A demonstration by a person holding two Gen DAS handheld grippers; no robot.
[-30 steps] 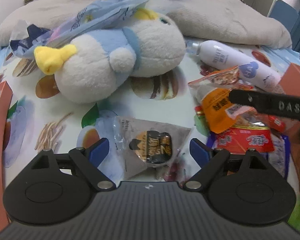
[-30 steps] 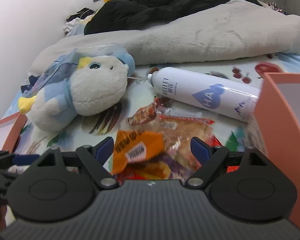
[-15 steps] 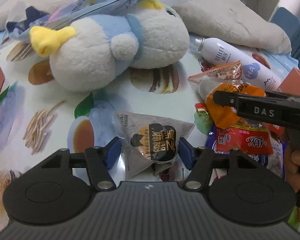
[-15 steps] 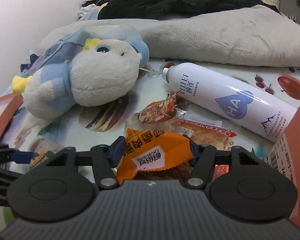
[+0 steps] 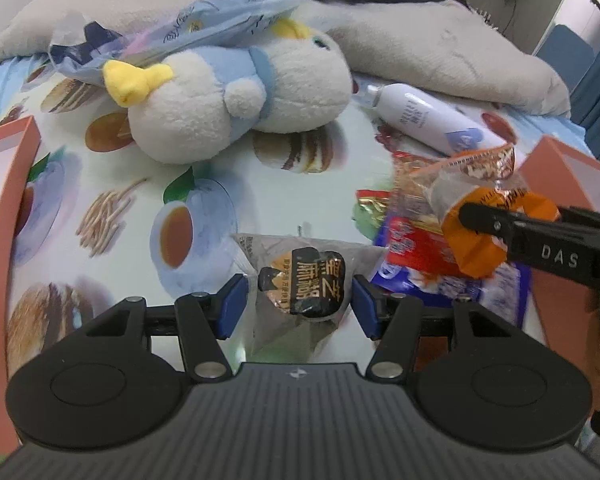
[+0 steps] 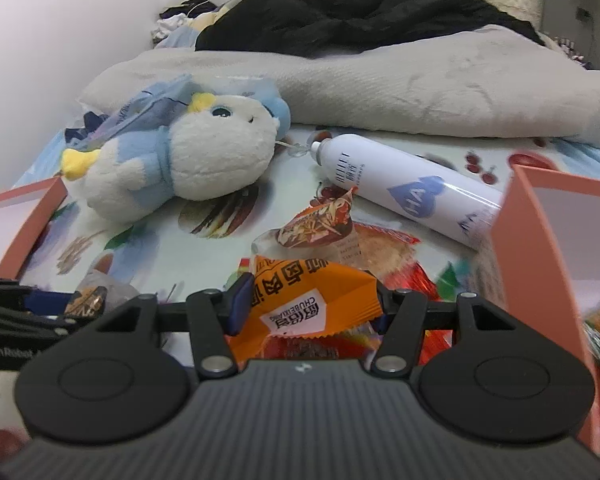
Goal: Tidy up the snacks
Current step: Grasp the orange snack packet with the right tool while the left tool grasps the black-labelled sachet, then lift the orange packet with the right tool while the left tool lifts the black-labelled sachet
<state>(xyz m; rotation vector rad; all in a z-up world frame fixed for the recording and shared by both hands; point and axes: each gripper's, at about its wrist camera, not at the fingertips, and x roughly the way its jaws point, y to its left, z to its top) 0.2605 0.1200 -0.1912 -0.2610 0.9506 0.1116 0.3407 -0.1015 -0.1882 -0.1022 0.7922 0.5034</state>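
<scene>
My right hand-held gripper (image 6: 306,308) pinches the orange snack packet (image 6: 308,304) above the pile (my left (image 5: 296,306) clamps the grey sesame packet (image 5: 300,288) on the bed), and either of the 2 slick wrappers could slip free.

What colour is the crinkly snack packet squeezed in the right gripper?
Orange, with a white label; the crinkly snack packet shows best in the right wrist view.

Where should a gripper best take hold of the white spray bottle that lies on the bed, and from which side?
Grip the white spray bottle across its round body near the middle, coming from above. It lies flat with its nozzle toward the plush toy; its far end is close by the orange box, so the ends look less free.
</scene>
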